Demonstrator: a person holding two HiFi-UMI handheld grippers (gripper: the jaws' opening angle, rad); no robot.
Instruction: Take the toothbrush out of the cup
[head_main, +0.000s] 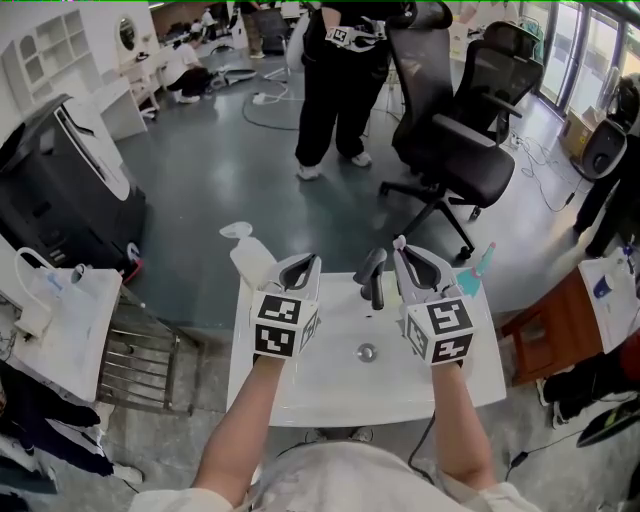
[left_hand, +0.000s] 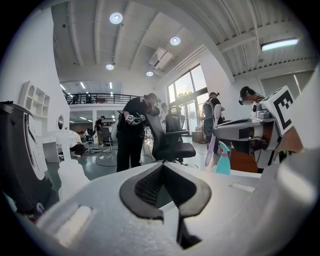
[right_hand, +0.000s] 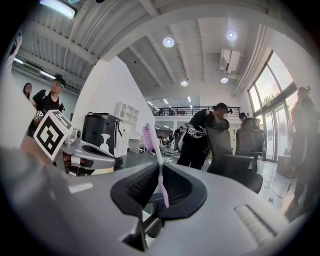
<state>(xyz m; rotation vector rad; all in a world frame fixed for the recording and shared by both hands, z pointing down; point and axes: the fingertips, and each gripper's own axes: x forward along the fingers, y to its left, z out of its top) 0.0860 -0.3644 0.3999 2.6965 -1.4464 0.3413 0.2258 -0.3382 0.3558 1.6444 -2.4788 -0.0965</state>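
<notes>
Clamped between right gripper (right_hand: 160, 167) fingers: toothbrush (right_hand: 148, 137), long axis upright, bristles above the fingertips, no cup visible around it. Left gripper (left_hand: 162, 167) fingers together, empty, alongside.

This is a large open lab or studio hall, not a home bathroom. A white washbasin (head_main: 300, 390) with a dark tap (head_main: 372, 278) stands free on a grey floor (head_main: 220, 180). Beyond its far edge are black office chairs (head_main: 455, 150) and loose cables (head_main: 262, 100). A standing person (head_main: 335, 90) carries gear with square markers. Overhead is a high ribbed ceiling with round lamps (left_hand: 116, 18). A railed mezzanine (left_hand: 95, 99) and tall windows (left_hand: 187, 92) line the walls.
</notes>
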